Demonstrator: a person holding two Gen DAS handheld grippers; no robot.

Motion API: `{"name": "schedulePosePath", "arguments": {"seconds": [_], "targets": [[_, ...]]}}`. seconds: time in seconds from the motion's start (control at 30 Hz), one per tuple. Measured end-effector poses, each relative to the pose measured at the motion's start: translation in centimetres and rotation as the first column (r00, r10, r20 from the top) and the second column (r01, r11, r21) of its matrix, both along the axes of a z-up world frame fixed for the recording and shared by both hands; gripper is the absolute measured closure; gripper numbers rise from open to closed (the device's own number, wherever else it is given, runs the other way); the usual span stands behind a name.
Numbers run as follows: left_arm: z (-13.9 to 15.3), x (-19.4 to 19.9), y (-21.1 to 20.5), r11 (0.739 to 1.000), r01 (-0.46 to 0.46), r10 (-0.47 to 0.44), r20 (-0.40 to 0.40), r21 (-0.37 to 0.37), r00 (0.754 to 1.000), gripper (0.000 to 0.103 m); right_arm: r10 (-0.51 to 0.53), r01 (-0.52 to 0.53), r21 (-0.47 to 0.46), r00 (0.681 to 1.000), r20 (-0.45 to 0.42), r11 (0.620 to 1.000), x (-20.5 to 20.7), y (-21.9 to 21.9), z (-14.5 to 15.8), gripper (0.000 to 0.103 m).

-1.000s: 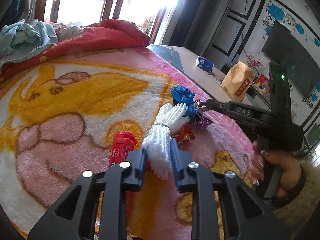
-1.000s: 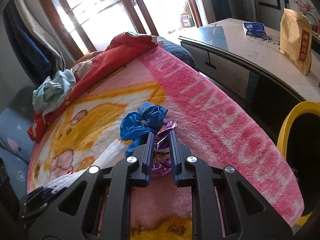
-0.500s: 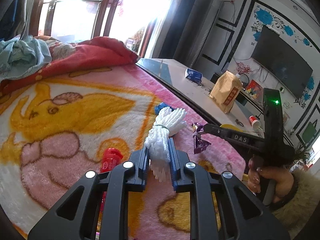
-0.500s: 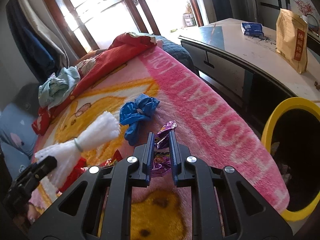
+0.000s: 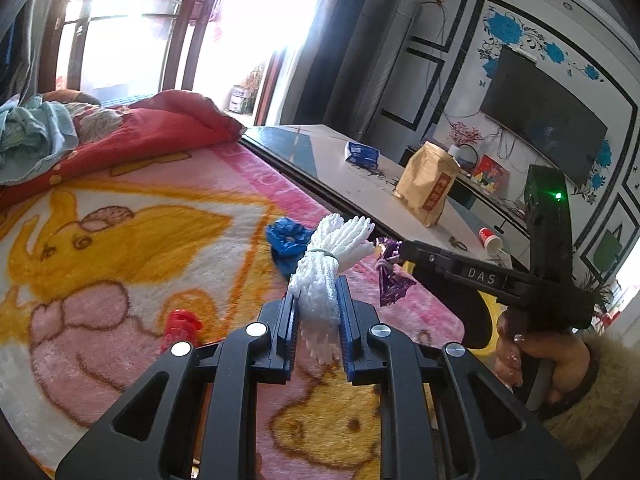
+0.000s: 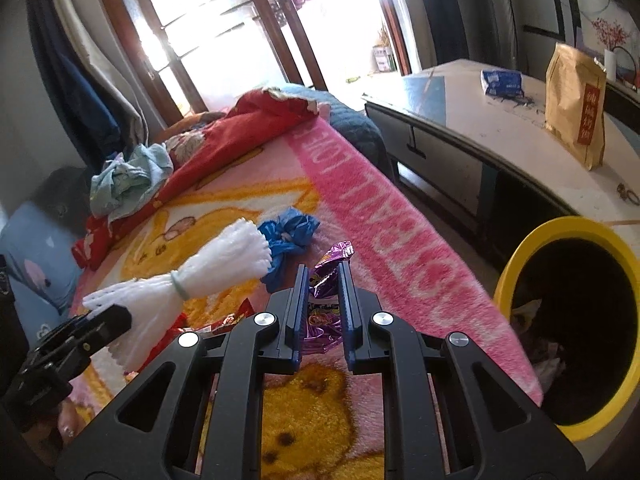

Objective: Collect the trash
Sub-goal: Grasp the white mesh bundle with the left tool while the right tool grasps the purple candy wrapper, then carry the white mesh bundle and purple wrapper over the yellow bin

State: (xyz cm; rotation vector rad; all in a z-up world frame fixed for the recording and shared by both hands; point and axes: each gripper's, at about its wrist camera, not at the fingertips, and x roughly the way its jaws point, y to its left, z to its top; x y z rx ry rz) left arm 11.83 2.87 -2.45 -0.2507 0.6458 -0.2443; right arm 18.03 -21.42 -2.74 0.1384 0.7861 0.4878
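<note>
Left wrist view: left hand-held gripper (image 5: 318, 316) clamped on a white foam net bundle (image 5: 328, 264), raised clear of the pink cartoon blanket (image 5: 120, 240). On the blanket beyond: crumpled blue bag (image 5: 286, 240); at lower left, red wrapper (image 5: 180, 324), partly hidden behind the fingers. To the right, right hand-held gripper (image 5: 394, 254) pinching a purple wrapper (image 5: 392, 284), dangling in the air; hand (image 5: 536, 356) with a furry cuff on its grip. Tabletop (image 5: 360, 184) behind, carrying a brown paper bag (image 5: 426, 188), a blue packet (image 5: 362, 154) and a red cup (image 5: 490, 238).

Right wrist view: right hand-held gripper (image 6: 323, 304) closed on the purple wrapper (image 6: 326, 300), held above the blanket (image 6: 380, 240). At left, foam net bundle (image 6: 192, 280) sticking out of the left hand-held gripper (image 6: 108, 324), also off the blanket. Blue bag (image 6: 288, 240) lying on the blanket just behind both. At right, beside the bed, yellow-rimmed bin (image 6: 516, 256), dark inside, with some scraps at the bottom. Brown paper bag (image 6: 576, 108) and blue packet (image 6: 502, 82) on the tabletop (image 6: 460, 120).
</note>
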Motion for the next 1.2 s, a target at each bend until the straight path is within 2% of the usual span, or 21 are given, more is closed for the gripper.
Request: {"name": "schedulePosePath", "arguments": {"seconds": [0.43,1.2], "targets": [[0.3,0.0,-2.2,0.999,0.053,-0.053,0.012,0.002,0.999,0.086,-0.101,0.100,0.017,0.995,0.027,0.995,-0.1,-4.7,1.2,0.093],[0.8,1.0,-7.8,0.984,0.174,-0.175,0.027,0.025,0.984,0.086,-0.261,0.261,0.013,0.964,0.055,0.965,-0.9,-12.0,1.1,0.093]]}}
